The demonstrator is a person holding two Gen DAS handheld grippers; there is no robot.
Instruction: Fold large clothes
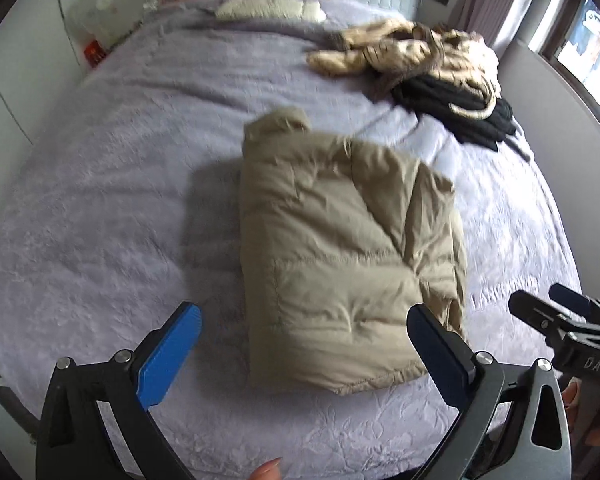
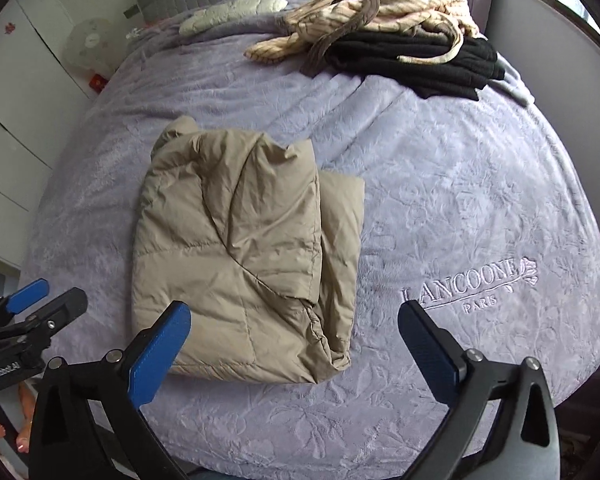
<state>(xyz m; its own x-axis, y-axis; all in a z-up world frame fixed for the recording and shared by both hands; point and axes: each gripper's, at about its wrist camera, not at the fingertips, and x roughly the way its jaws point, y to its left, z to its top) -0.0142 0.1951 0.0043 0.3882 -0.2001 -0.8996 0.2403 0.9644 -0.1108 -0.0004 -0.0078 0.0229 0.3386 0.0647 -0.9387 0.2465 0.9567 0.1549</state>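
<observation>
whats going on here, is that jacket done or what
A person holds a gripper in each hand above a bed. The beige puffer jacket lies folded into a compact bundle on the lilac blanket. The left gripper and the right gripper are both open and hold nothing. A striped garment and a black one wait near the headboard.

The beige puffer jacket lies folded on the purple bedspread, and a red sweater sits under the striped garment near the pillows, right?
Almost. The beige puffer jacket does lie folded on the purple bedspread, but the garment under the striped garment is black, not red. The right wrist view shows this most clearly.
</observation>
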